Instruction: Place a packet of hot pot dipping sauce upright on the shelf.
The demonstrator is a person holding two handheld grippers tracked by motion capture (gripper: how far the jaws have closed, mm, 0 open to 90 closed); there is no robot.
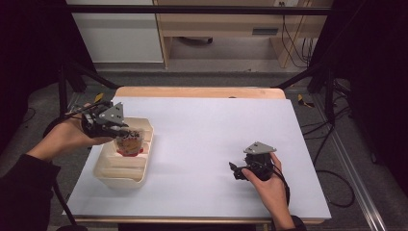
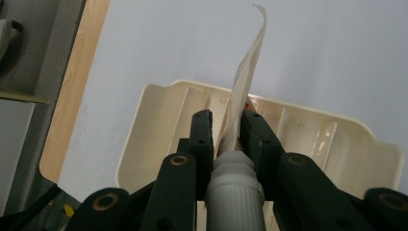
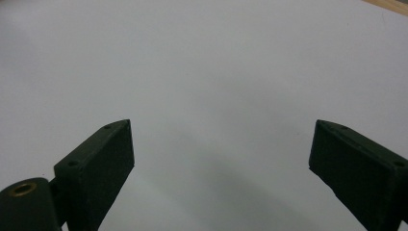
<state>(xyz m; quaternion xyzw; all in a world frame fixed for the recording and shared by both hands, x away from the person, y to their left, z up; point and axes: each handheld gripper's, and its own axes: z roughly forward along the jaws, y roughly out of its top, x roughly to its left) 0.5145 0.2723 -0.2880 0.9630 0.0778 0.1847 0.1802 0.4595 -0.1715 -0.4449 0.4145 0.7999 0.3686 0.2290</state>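
We see a white sheet [image 1: 216, 139] covering the wooden table [image 1: 192, 92]. The left gripper [image 2: 226, 139] pinches a spouted pouch [image 2: 243, 86] over the cream compartment tray [image 2: 159, 103]; the right gripper [image 3: 221, 144] rests spread wide.

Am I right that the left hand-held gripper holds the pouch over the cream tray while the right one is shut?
Not quite: the right hand-held gripper is open, jaws wide apart in the right gripper view. The left hand-held gripper does clamp the pouch over the cream tray.

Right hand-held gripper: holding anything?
No. The right hand-held gripper has its jaws spread wide with just the bare white table surface between them.
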